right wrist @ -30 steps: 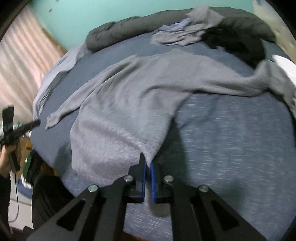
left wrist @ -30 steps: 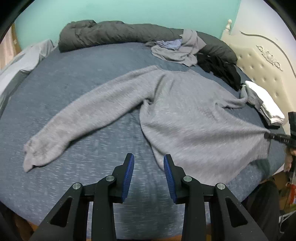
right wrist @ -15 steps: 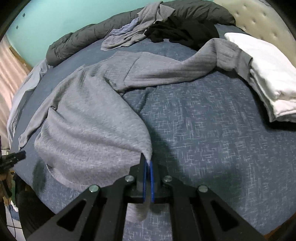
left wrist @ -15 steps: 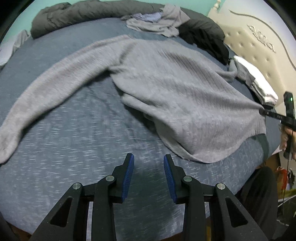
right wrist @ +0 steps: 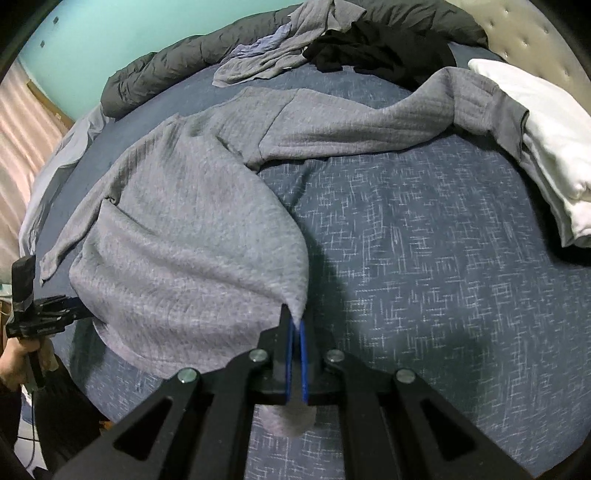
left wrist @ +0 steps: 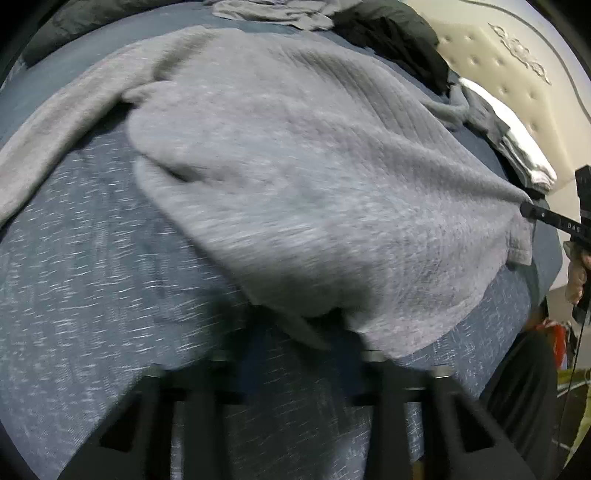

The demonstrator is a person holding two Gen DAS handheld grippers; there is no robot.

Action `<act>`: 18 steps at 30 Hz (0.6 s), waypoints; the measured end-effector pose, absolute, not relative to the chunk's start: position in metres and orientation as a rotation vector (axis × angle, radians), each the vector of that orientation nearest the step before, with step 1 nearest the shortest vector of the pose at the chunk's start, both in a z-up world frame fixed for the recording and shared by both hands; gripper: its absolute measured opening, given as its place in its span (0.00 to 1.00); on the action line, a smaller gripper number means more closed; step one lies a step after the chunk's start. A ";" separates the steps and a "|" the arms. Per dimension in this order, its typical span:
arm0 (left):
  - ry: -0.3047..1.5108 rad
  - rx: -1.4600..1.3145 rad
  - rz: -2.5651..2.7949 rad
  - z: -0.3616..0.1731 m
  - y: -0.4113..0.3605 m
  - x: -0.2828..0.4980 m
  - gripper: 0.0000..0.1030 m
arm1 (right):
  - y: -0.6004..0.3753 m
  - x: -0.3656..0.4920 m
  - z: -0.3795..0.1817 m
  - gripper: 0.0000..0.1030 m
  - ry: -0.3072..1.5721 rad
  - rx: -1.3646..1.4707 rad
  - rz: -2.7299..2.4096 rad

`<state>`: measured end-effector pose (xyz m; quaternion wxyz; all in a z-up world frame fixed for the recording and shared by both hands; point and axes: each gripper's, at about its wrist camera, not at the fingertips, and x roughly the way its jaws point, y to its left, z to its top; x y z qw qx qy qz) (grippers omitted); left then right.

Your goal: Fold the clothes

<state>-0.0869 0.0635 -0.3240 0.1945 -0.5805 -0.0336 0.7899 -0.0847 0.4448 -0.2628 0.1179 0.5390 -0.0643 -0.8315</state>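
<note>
Sweater first — a light grey ribbed-knit sweater [right wrist: 192, 229] lies spread across the blue-grey heathered bedspread [right wrist: 424, 258], one sleeve stretched toward the folded white cloth [right wrist: 535, 122] by the cream tufted headboard [left wrist: 517, 85], the other trailing toward the bed's far side. The right gripper [right wrist: 294, 328] has its blue-padded jaws clenched on the hem corner of the sweater, a tuft of grey knit poking out behind the pads, and that corner is lifted so the fabric tents up from the bed. The left gripper [left wrist: 295, 354] sits at the opposite hem edge; its view is smeared with motion blur, the jaws are closing, and the lower fold of the sweater lies at the fingertips — whether the pads already press on it I cannot tell. Beyond the sweater, a dark grey rolled duvet [right wrist: 177, 62] runs along the turquoise wall [right wrist: 110, 33], with a crumpled pale grey garment [right wrist: 280, 51] and a black heap of clothing [right wrist: 380, 51] beside it.
</note>
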 end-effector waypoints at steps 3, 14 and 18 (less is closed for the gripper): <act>-0.062 -1.608 2.219 -0.321 0.069 -0.084 0.05 | 0.443 -0.083 -0.263 0.03 -0.185 1.576 -2.429; 0.151 -1.393 2.351 -0.216 0.027 -0.027 0.04 | 0.433 -0.077 -0.242 0.03 -0.212 1.517 -2.368; 0.149 -1.329 2.387 -0.177 0.004 -0.003 0.05 | 0.422 -0.074 -0.228 0.03 -0.176 1.507 -2.318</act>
